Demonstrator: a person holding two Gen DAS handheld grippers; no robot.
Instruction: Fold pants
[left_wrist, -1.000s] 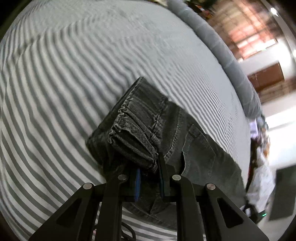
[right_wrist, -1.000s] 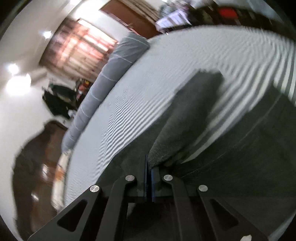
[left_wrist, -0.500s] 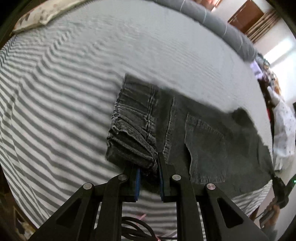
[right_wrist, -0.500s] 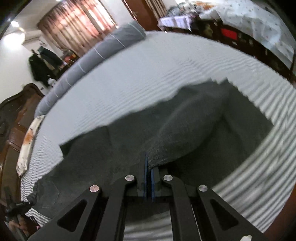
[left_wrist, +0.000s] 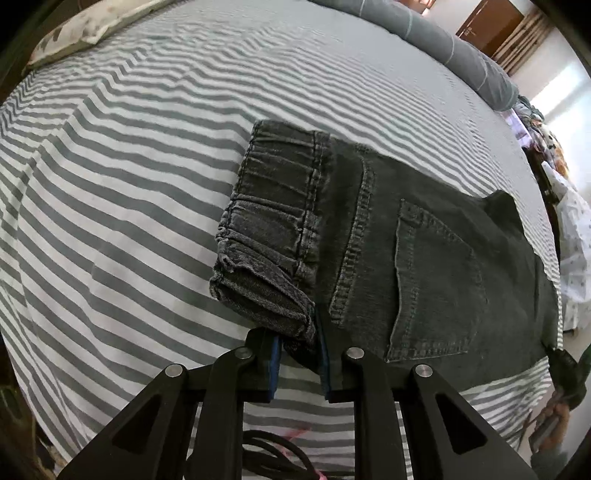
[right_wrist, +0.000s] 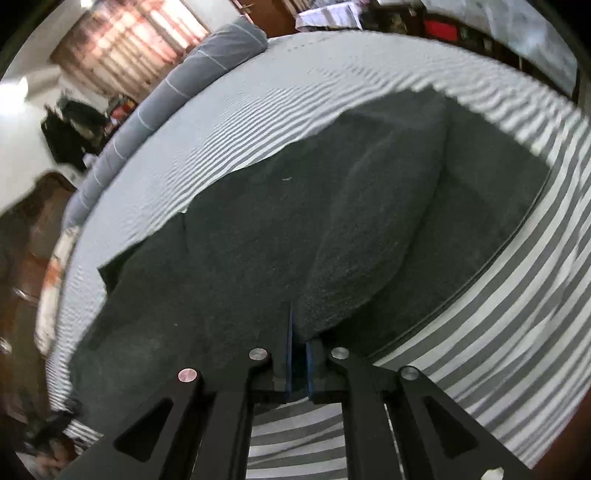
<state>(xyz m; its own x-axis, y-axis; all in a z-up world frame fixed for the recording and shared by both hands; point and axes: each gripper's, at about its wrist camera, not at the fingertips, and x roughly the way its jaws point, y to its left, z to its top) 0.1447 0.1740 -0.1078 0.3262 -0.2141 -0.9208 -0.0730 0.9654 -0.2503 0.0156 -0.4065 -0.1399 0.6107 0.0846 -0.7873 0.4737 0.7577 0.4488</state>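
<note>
Dark grey denim pants lie on the striped bed, back pocket up, the elastic waistband to the left. My left gripper is shut on the near corner of the waistband, which bunches between the blue pads. In the right wrist view the pants legs spread over the bed with a raised fold running from the jaws. My right gripper is shut on the near edge of that fold.
The grey-and-white striped sheet covers the bed. A grey bolster lies along the far edge, also in the right wrist view. A patterned pillow sits at the far left corner. A black cable hangs below the left gripper.
Both grippers have lowered the pants onto the bed and drawn them out flat. The waistband now rests on the sheet and the legs lie spread out.
</note>
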